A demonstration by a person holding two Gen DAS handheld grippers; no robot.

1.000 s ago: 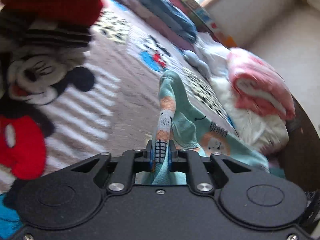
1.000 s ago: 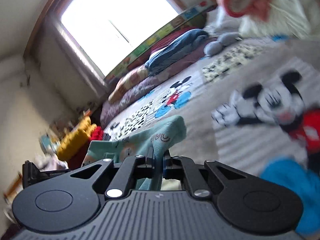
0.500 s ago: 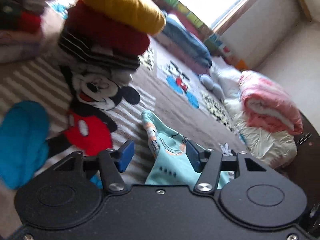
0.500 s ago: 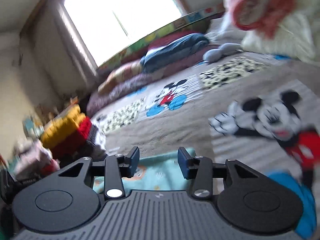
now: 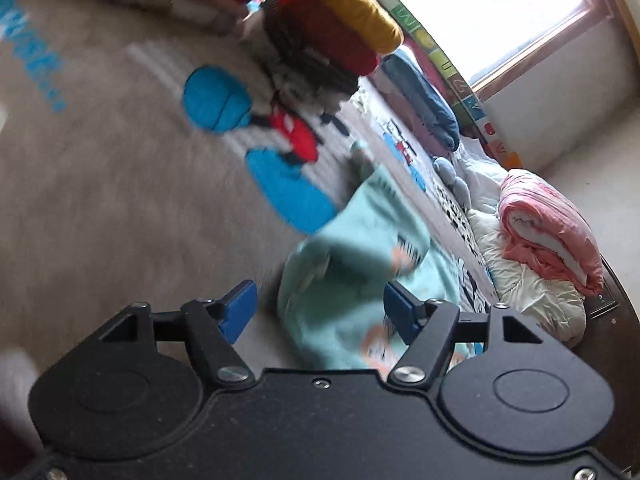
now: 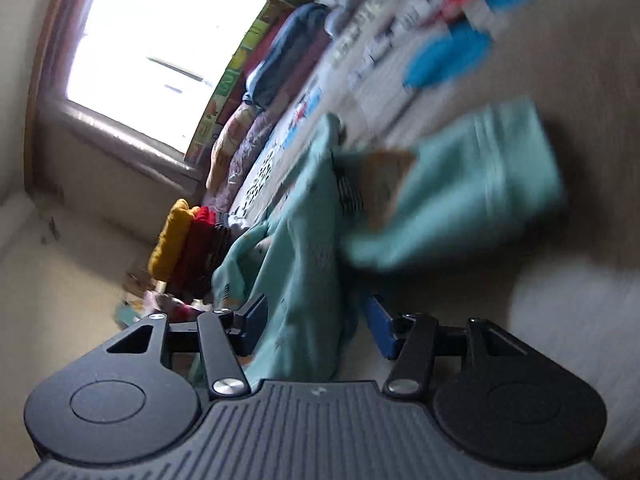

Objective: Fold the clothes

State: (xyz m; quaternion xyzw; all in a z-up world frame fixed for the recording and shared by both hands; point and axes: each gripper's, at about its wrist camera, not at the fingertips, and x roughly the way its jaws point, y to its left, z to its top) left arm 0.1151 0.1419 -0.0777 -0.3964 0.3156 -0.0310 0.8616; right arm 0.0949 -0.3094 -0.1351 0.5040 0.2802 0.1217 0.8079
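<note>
A teal printed garment (image 5: 352, 264) lies crumpled on the grey Mickey Mouse blanket (image 5: 100, 184). In the left wrist view my left gripper (image 5: 320, 314) is open, its blue pads on either side of the cloth's near edge, not closed on it. In the right wrist view the same garment (image 6: 304, 248) runs between the open fingers of my right gripper (image 6: 316, 326), with a folded part (image 6: 472, 188) lying further out. Both views are tilted and blurred by motion.
A stack of folded clothes, yellow on top of red (image 5: 340, 24), stands at the back; it also shows in the right wrist view (image 6: 180, 240). Pink and white bedding (image 5: 548, 232) lies at the right. Folded blankets (image 6: 288, 52) line the wall under the window.
Both grippers were shut on the teal garment a second ago, then opened and let it drop on the blanket. Both cameras have since swung and tilted, with the jaws wider apart.
</note>
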